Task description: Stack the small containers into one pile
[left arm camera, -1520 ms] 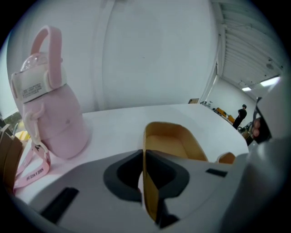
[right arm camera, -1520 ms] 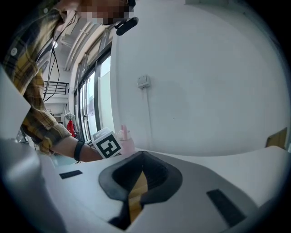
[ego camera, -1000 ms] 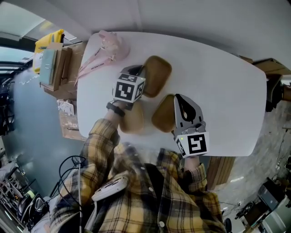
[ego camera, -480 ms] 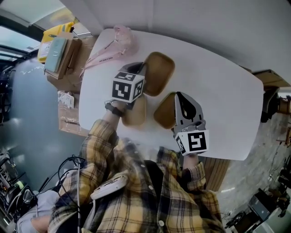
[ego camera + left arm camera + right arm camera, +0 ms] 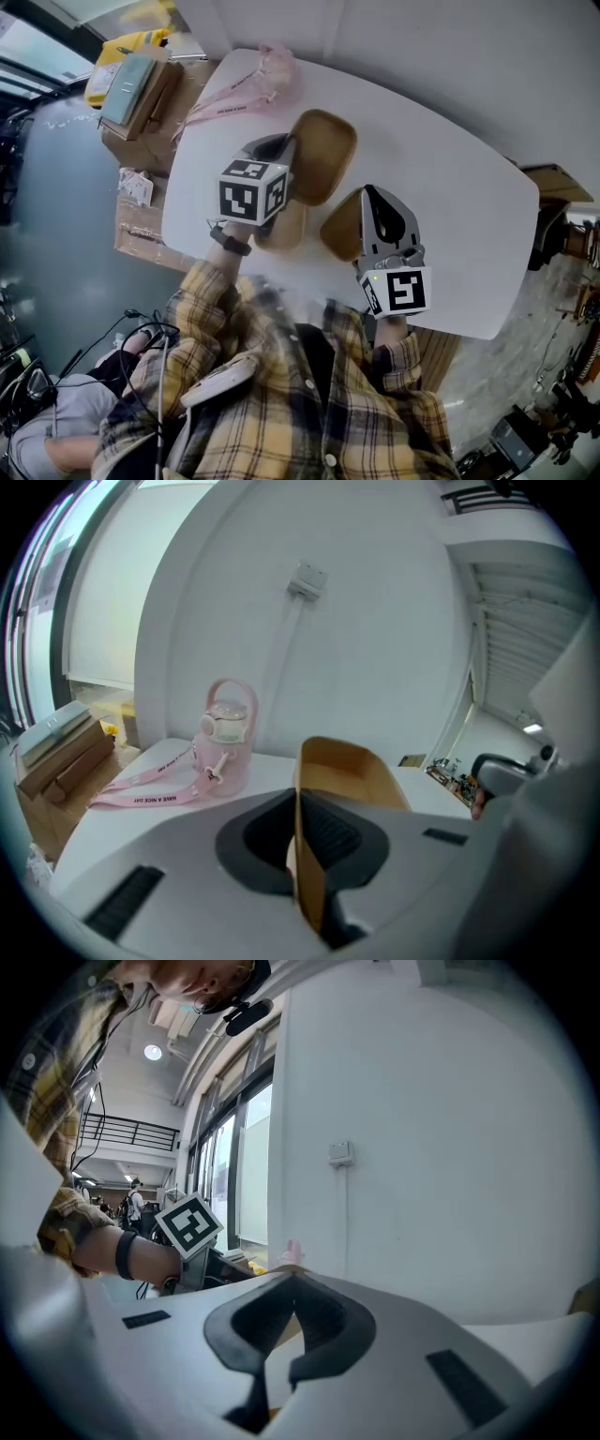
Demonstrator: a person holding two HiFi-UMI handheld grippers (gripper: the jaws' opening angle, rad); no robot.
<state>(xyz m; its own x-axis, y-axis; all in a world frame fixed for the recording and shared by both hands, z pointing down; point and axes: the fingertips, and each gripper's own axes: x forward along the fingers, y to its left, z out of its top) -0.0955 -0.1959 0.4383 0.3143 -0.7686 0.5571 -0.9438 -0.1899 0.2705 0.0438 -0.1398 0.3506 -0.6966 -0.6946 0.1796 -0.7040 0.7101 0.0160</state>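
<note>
Left gripper (image 5: 300, 797): clenched on the thin upright side wall of the far container (image 5: 323, 155), which runs edge-on between the pads. Right gripper (image 5: 289, 1283): jaws drawn together, a sliver of brown showing between the pads, its tip on the rim of the right container (image 5: 342, 227). There are three brown containers, all on the white table (image 5: 459, 216). The far container sits toward the table's middle, open side up, its brown inner floor in plain view. The near-left container (image 5: 284, 228) lies just beside it on the person's side, largely covered by the left gripper's body. The right container is next to that one and partly covered by the right gripper. A pink bottle (image 5: 226, 733) stands upright at the table's far left corner, with its pink strap (image 5: 150, 789) trailing along the table edge. Stacked cardboard boxes (image 5: 141, 98) topped with a book-like item stand off the table's left end. Both grippers point away from the person across the table, side by side. The left marker cube (image 5: 251, 192) hides that hand. A dark wristband (image 5: 228, 239) and yellow plaid sleeves (image 5: 202, 309) are seen below.
</note>
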